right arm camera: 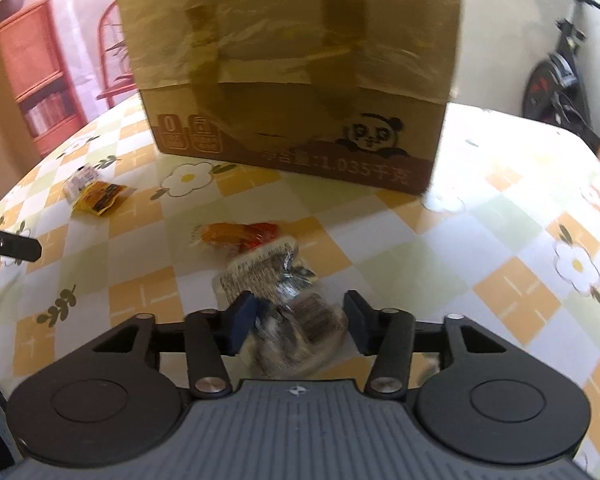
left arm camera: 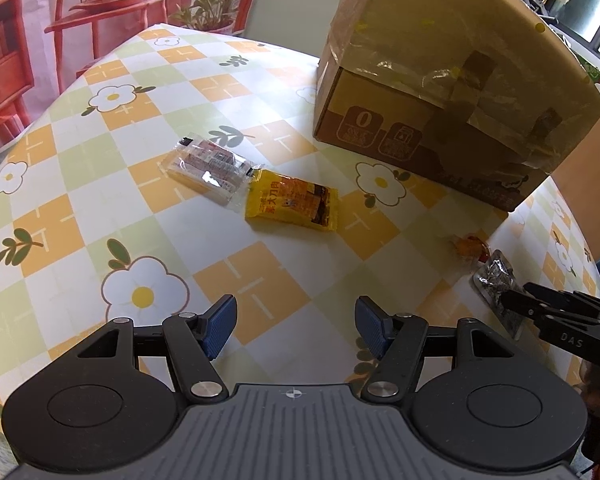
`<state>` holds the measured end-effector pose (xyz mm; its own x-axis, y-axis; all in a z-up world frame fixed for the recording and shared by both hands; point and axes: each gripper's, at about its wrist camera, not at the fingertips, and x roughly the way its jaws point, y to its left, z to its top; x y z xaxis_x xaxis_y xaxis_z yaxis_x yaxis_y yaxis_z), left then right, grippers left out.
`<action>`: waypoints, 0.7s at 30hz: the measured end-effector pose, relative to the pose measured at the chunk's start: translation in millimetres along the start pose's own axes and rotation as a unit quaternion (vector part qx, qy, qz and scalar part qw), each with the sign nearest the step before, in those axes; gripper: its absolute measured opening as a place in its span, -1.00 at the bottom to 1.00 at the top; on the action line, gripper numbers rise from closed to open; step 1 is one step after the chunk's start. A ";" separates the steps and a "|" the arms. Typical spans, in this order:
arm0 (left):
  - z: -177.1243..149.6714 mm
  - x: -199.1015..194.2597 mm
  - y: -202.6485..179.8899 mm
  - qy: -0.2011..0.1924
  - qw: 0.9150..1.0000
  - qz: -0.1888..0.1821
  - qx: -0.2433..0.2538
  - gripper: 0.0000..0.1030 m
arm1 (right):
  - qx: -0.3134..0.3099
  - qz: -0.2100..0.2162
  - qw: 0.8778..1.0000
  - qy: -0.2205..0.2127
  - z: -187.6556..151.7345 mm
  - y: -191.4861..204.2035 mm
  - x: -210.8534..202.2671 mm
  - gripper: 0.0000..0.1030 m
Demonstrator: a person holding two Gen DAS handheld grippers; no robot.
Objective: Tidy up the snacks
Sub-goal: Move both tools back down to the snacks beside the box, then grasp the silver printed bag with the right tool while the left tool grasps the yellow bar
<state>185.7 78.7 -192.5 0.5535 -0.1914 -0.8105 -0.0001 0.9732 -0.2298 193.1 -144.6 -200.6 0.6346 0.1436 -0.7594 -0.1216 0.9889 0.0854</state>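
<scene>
A silver foil snack packet [right arm camera: 268,276] lies on the flowered tablecloth and runs back between the pads of my right gripper [right arm camera: 300,320]; it fills the gap and both pads meet its sides. In the left wrist view this packet [left arm camera: 494,276] sits at the right table edge with the right gripper [left arm camera: 524,300] on it. An orange-red wrapped snack [right arm camera: 236,234] lies just beyond it. A yellow packet [left arm camera: 292,204] and a clear-wrapped packet [left arm camera: 208,168] lie mid-table ahead of my left gripper [left arm camera: 296,328], which is open with nothing between its blue pads.
A large taped cardboard box [left arm camera: 440,80] with a panda print [right arm camera: 372,134] stands at the back of the table. The table edge [left arm camera: 580,240] curves close on the right. Red shelving and potted plants stand behind, an exercise bike [right arm camera: 556,84] at far right.
</scene>
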 end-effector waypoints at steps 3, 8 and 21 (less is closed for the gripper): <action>0.0 2.2 0.2 0.001 1.000 -0.003 0.003 0.31 | 0.008 0.005 1.000 0.007 0.0 -2.9 -4.4 -0.07; -0.2 3.3 1.1 0.002 1.000 -0.004 0.003 0.31 | -0.036 0.012 0.999 -0.014 2.1 6.5 -8.5 0.22; -0.4 0.4 9.3 -0.005 1.000 -0.013 -0.016 0.31 | -0.095 0.034 0.995 -0.027 -0.3 20.2 15.2 0.06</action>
<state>185.7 87.6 -195.2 0.5617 -0.2146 -0.7990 -0.0129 0.9634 -0.2679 200.1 -122.4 -210.6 0.6594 0.2163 -0.7200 -0.3045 0.9525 0.0072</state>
